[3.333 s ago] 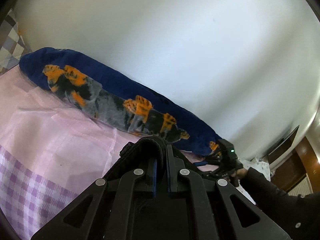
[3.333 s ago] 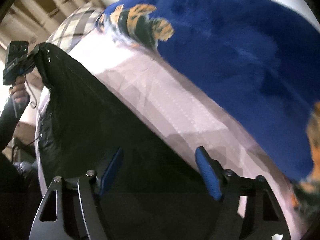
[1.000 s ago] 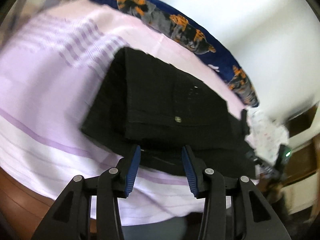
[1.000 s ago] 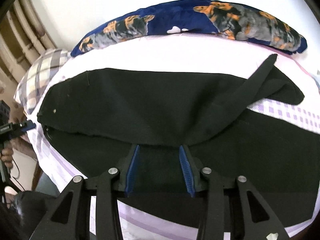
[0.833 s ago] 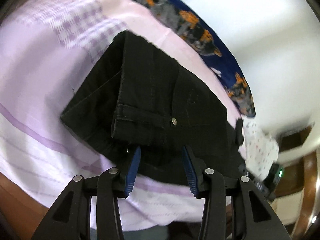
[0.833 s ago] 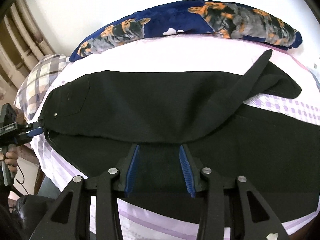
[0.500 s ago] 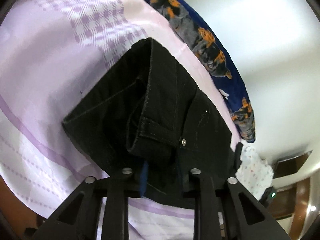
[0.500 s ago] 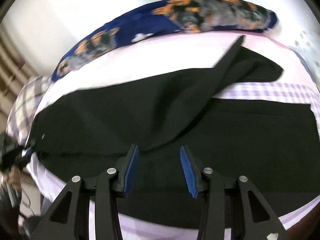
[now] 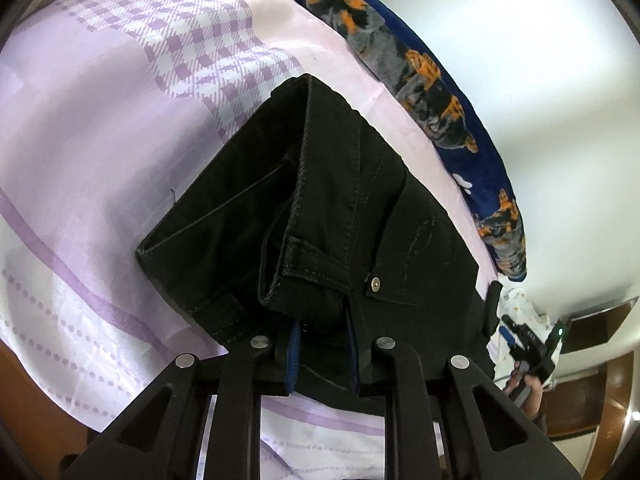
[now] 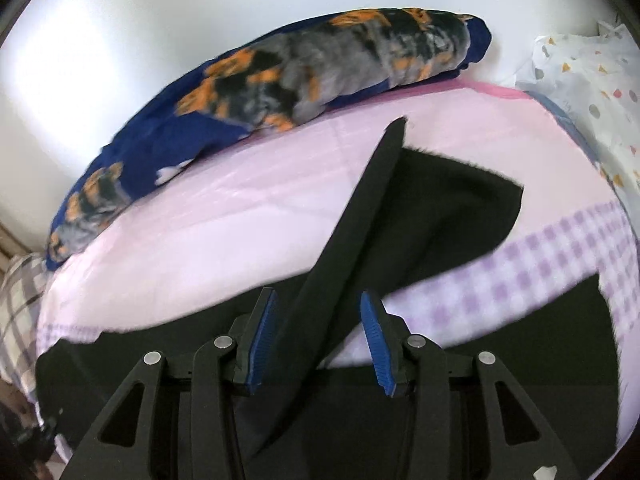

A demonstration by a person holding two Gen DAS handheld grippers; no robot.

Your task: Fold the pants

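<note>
Black pants (image 9: 360,208) lie on a lilac bed sheet (image 9: 100,160), waist end nearest in the left wrist view. My left gripper (image 9: 320,344) is shut on the waistband near the rivet button, the cloth bunched between its blue pads. In the right wrist view a raised fold of the pants' leg (image 10: 360,232) runs up between the fingers of my right gripper (image 10: 316,340), which is open with the blue pads (image 10: 374,344) apart from the cloth. The leg ends (image 10: 460,200) lie further back.
A long navy pillow with orange and grey print (image 10: 320,64) lies along the white wall behind the bed. A dotted white cloth (image 10: 592,80) sits at the far right. A checked pillow (image 10: 20,300) is at the left. Bed edge and wooden floor (image 9: 36,408) lie below.
My left gripper moved in and closed on the waistband. My right gripper stayed open and swung right toward the leg ends, and the leg fold now stands between its fingers.
</note>
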